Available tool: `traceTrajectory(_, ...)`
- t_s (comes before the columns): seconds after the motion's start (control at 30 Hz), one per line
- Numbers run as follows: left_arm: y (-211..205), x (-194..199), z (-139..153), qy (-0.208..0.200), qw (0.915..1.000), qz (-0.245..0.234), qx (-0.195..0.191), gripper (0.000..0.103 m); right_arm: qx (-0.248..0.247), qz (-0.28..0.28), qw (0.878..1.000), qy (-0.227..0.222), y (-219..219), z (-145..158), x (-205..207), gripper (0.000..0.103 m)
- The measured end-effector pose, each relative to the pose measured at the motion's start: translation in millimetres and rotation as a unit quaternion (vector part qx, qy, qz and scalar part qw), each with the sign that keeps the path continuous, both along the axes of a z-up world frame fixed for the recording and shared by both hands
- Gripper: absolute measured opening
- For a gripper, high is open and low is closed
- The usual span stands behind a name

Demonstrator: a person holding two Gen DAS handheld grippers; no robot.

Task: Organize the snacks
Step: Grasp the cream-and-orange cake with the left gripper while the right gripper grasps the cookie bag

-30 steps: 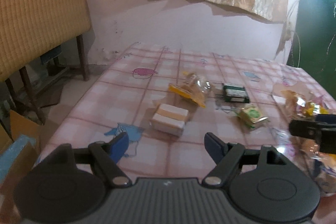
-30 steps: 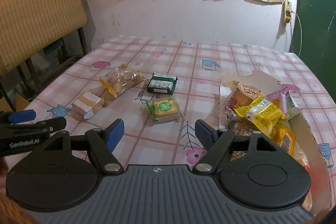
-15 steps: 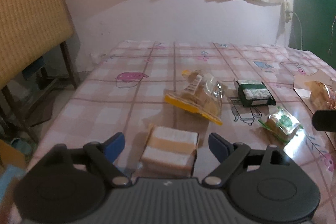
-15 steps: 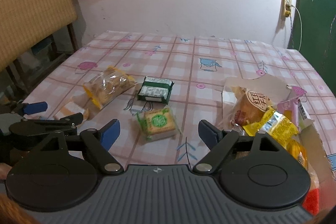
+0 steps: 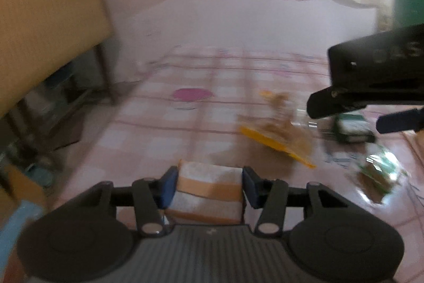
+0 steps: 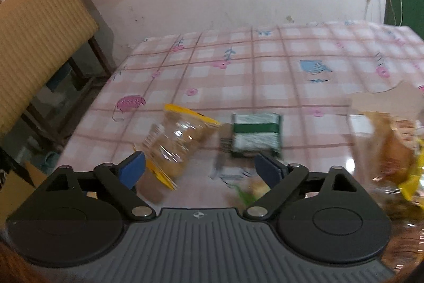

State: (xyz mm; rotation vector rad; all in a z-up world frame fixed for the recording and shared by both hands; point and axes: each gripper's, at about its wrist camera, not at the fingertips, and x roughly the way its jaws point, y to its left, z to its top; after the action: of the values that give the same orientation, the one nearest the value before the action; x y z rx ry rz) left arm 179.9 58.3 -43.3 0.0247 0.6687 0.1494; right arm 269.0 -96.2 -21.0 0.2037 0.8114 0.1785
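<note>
My left gripper (image 5: 208,186) is shut on a white snack pack with a tan band (image 5: 209,190), its blue pads touching both sides. My right gripper (image 6: 197,167) is open and empty, low over the table; it also shows from the side in the left wrist view (image 5: 368,102). A clear biscuit bag with a yellow edge (image 6: 175,142) lies just ahead of its left finger and shows in the left wrist view (image 5: 278,134). A green and white pack (image 6: 255,135) lies ahead of its right finger. A small green-printed biscuit pack (image 5: 376,174) lies near the gripper body (image 6: 249,192).
A pink checked tablecloth (image 6: 265,70) covers the table. A torn paper bag with several wrapped snacks (image 6: 392,147) lies at the right. A woven-back chair (image 6: 39,44) stands off the table's left edge. The wall is behind the table.
My left gripper has closed on the white banded pack. My right gripper has moved forward and left, down toward the biscuit bag and green pack.
</note>
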Motion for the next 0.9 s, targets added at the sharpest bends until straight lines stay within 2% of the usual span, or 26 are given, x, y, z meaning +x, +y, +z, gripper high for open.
traceTrajectory(0.13,22,2,2,0.004,0.9979,0.06,-0.025,0.051,0.01,-0.036,0.999,0.036,21,-13,32,0.103)
traceTrajectory(0.23,26,1,4,-0.002,0.9971,0.072,-0.023,0.051,0.001,-0.058,0.996,0.063,33,-28,53,0.103)
traceTrajectory(0.3,25,1,5,-0.003,0.9972,0.071,-0.025,0.051,0.004,-0.051,0.996,0.069,39,-37,60,0.103)
traceTrajectory(0.33,25,0,6,-0.004,0.9971,0.07,-0.028,0.051,0.002,-0.04,0.997,0.072,42,-39,62,0.092)
traceTrajectory(0.37,25,-1,6,-0.005,0.9971,0.069,-0.032,0.051,0.003,-0.028,0.997,0.075,43,-41,62,0.063)
traceTrajectory(0.43,25,-1,7,-0.005,0.9969,0.069,-0.037,0.051,0.001,-0.004,0.998,0.07,43,-41,58,0.053)
traceTrajectory(0.5,25,-1,9,-0.008,0.9968,0.068,-0.042,0.051,-0.025,0.014,0.998,0.048,42,-38,45,0.051)
traceTrajectory(0.7,20,-10,15,-0.016,0.9974,0.05,-0.049,0.051,-0.007,0.027,0.999,0.022,-1,-34,-1,0.05)
traceTrajectory(0.9,12,-36,33,-0.035,0.9974,0.037,-0.051,0.051,-0.027,0.014,0.999,-0.03,-49,-5,-55,0.05)
